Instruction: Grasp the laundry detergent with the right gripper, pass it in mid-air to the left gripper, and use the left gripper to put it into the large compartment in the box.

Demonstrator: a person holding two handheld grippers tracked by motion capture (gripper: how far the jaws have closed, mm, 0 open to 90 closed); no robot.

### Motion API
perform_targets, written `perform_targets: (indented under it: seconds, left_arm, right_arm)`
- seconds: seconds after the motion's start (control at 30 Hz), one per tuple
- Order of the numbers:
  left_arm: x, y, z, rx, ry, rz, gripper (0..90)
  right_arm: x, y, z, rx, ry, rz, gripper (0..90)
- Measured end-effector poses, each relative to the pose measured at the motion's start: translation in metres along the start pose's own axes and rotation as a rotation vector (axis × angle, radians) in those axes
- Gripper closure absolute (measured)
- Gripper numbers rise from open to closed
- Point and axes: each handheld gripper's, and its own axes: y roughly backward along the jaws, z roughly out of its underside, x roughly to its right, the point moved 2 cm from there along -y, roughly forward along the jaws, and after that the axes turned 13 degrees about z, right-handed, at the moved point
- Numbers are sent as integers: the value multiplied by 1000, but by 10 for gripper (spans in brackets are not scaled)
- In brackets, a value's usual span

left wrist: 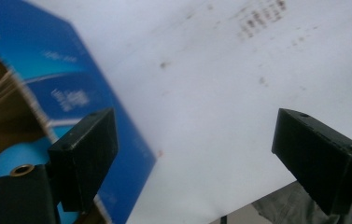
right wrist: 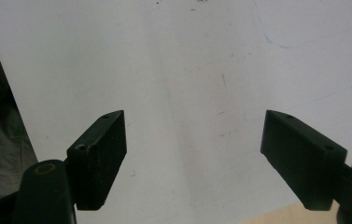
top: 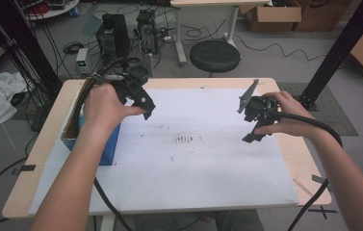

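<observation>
The left gripper [top: 146, 109] hangs just beside the open blue cardboard box [top: 108, 144] at the left edge of the white paper sheet [top: 208, 168], jaws spread wide and empty, probably clearing it after a drop. The right gripper [top: 252, 134] hovers well apart over bare sheet, jaws likewise parted on nothing. The person's left forearm [top: 73, 178] covers the box's opening, and blur in the left gripper view hides its contents.

High view overlooks the table [top: 285, 159]; both gripper views face its white sheet [left wrist: 220, 116] closely.
</observation>
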Motion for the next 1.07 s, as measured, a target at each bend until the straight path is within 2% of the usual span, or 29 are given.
perform_targets:
  seconds: [0.13, 0.3, 1.07]
  left_arm:
    - [13, -6, -7, -8, -44, 11, 154]
    - [22, -7, -11, -6, -76, 21, 154]
    - [27, -6, -14, -7, -87, 29, 154]
  right_arm:
    - [0, 2, -2, -2, 1, 5, 226]
    - [0, 4, -5, -3, 11, 8, 226]
    - [-2, 0, -2, -18, 9, 3, 228]
